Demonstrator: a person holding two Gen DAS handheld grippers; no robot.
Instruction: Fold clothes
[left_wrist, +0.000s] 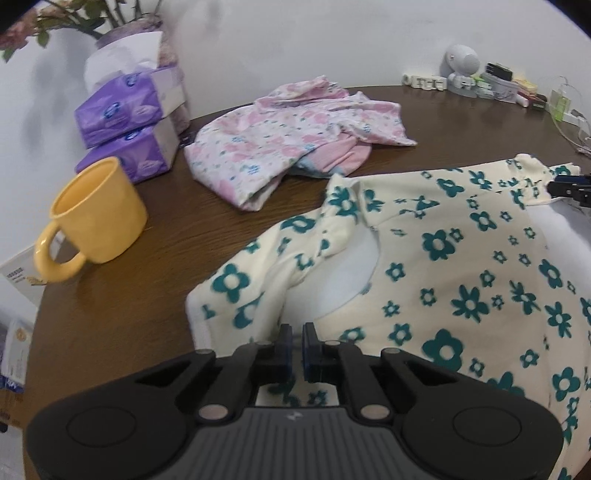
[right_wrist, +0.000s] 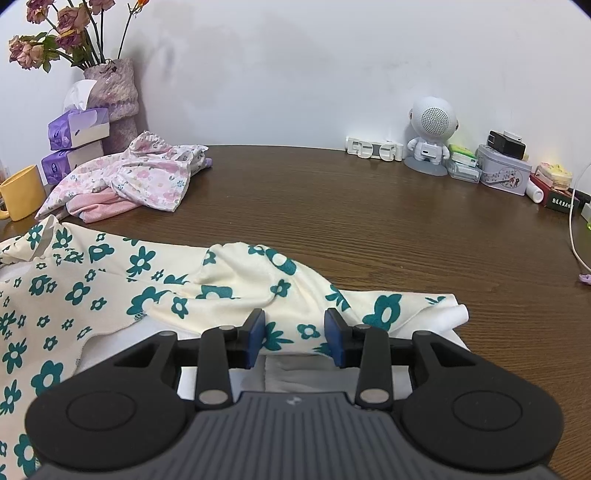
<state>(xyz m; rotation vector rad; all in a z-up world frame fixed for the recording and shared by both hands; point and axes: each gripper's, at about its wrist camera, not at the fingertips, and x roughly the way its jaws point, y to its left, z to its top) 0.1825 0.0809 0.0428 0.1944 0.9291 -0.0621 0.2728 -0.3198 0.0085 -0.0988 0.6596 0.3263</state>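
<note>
A cream shirt with teal flowers (left_wrist: 461, 280) lies spread on the brown table (left_wrist: 155, 295), over something white that shows at its neck opening. My left gripper (left_wrist: 297, 350) sits at the near edge of the shirt by the neck and left sleeve, its blue pads almost together with thin fabric pinched between them. In the right wrist view the other sleeve (right_wrist: 295, 295) is bunched up, and my right gripper (right_wrist: 295, 339) holds it between its part-closed pads. The right gripper (left_wrist: 569, 188) also shows at the far sleeve in the left wrist view.
A crumpled pink floral garment (left_wrist: 291, 136) lies at the back of the table. A yellow mug (left_wrist: 96, 218), stacked purple tissue packs (left_wrist: 122, 110) and a vase of dried flowers (right_wrist: 110, 96) stand at the left. A white speaker figure (right_wrist: 430, 136), boxes and a cable line the back right.
</note>
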